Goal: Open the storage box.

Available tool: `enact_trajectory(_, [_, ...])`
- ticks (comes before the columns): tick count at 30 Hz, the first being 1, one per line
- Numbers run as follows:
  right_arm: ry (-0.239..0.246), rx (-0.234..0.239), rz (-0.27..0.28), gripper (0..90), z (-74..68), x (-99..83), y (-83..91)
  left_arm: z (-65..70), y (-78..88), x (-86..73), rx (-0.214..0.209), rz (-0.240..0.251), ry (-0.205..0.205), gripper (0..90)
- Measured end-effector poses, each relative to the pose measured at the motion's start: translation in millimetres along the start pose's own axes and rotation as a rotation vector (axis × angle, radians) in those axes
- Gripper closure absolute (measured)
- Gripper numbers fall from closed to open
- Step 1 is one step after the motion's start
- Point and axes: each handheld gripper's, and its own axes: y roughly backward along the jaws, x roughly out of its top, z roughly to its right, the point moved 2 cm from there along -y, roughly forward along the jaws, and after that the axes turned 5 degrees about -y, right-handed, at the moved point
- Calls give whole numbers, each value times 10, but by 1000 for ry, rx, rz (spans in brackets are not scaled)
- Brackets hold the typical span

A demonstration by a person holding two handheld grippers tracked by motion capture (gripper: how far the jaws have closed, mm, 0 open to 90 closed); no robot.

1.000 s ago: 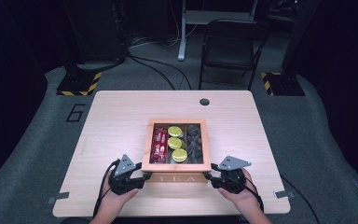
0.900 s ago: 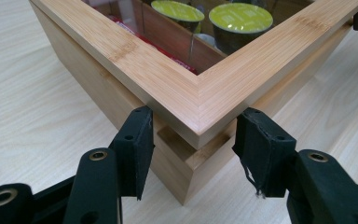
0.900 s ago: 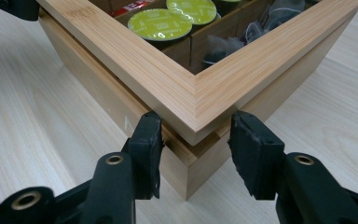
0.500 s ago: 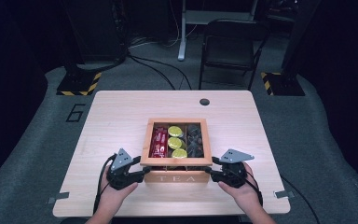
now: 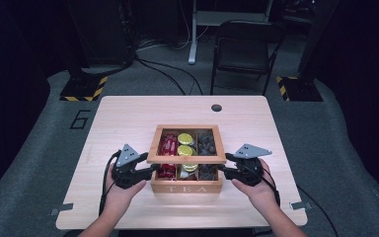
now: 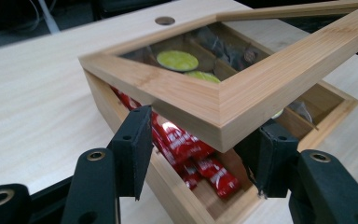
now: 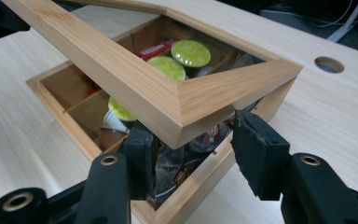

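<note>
Since a second ago, both my hands have risen and the lid [image 5: 186,143] of the tea box has come up with them; it lay flat on the box then, and now its near edge stands clear of the box front.

Tabletop [image 5: 128,118]: pale wood, round cable hole [image 5: 216,107] near the far edge, right of centre.

Tea box [image 5: 186,187]: wooden, "TEA" on its front wall, sitting near the near edge of the tabletop, about midway between its left and right edges. Lid is a wooden frame with a clear pane, tilted, near side raised, far side low over the box.

My left tongs [image 5: 150,170] reach in at the lid's near left corner; in the left gripper view that corner [image 6: 223,116] sits above and between the two black jaws, which stand partly apart under it. Whether the pads press on the wood I cannot tell. My right tongs [image 5: 223,170] do the same at the near right corner [image 7: 182,112]; its jaws have just been opening, with the corner of the lid over the gap between them.

Contents, through the gap and pane: red packets [image 6: 186,147] in the left compartment, yellow-lidded capsules [image 7: 191,52] in the middle, dark wrapped sachets [image 7: 172,170] in the right.
</note>
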Motion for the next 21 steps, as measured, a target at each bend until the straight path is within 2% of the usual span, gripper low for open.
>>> enact_trajectory(4, [-10, -1, 14, 510, 15, 107, 31, -43, 20, 103, 5, 18, -5, 463])
enact_trajectory(12, [16, -13, 19, 510, 50, 290, 68, -129, 44, 282, 3, 27, -13, 475])
enact_trajectory(17, [23, -15, 47, 512, 91, 451, 80, -199, 55, 437, 4, 45, 2, 489])
enact_trajectory(21, [29, -21, 63, 514, 130, 574, 70, -242, 55, 530, 13, 63, -2, 499])
